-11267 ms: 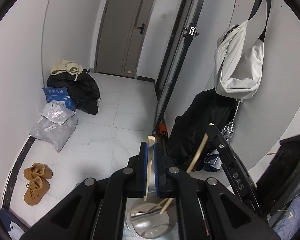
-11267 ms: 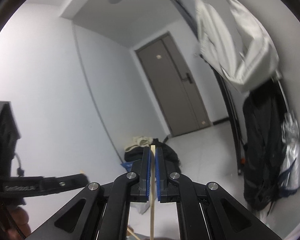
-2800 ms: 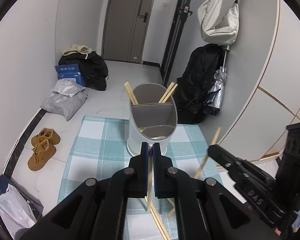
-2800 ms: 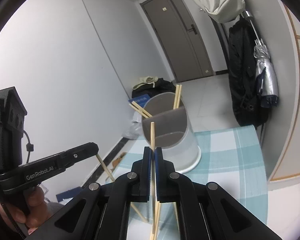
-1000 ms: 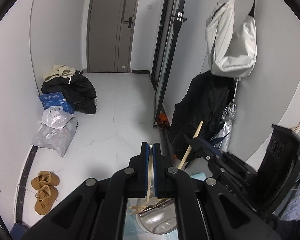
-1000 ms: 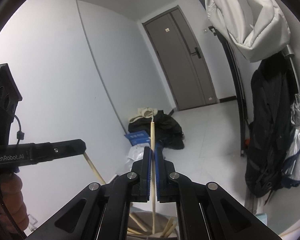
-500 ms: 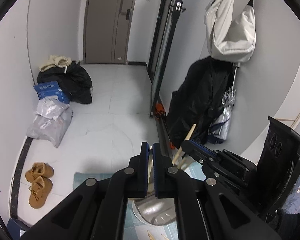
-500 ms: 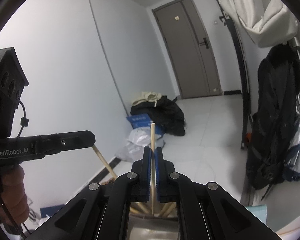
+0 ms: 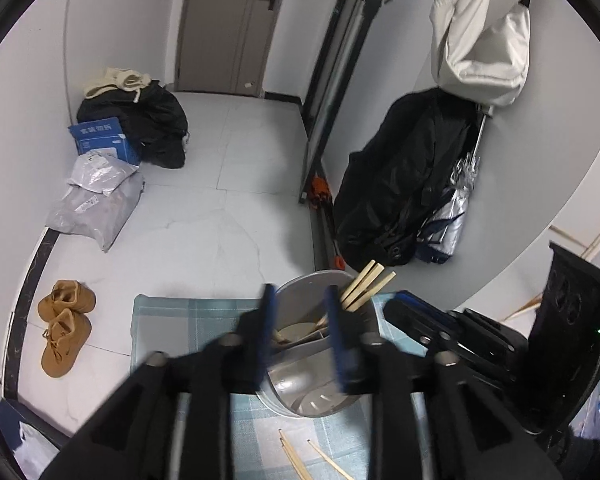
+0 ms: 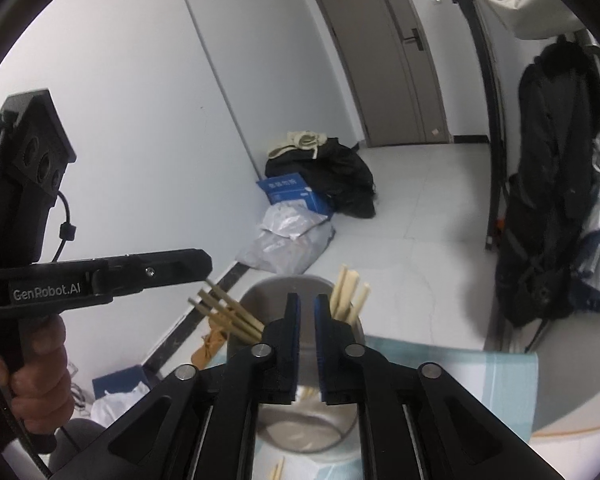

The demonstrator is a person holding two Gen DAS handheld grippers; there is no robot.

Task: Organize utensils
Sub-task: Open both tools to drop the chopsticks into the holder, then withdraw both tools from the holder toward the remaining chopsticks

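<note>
A metal utensil holder [image 9: 300,392] stands on a checked cloth [image 9: 188,312]. Several wooden chopsticks [image 9: 366,286] lean out over its rim. My left gripper [image 9: 300,292] hangs just above the holder; its jaws are opening and no chopstick is between the blurred blue pads. In the right wrist view, the right gripper [image 10: 306,300] hovers over the same holder [image 10: 260,292]; its jaws are opening a little and the gap is empty. One bunch of chopsticks [image 10: 228,312] leans left and another bunch of chopsticks [image 10: 348,296] leans right. Loose chopsticks [image 9: 300,456] lie on the cloth in front.
A person's hand [image 10: 40,360] holds the left gripper's handle. On the floor beyond are brown shoes [image 9: 64,320], grey parcels [image 9: 96,204], a blue box [image 9: 100,140] and a black bag [image 9: 152,124]. A black coat [image 9: 404,176] and a white bag [image 9: 480,44] hang on the right wall.
Both grippers came down over the holder and their jaws parted. The chopstick each one gripped is gone from between the pads.
</note>
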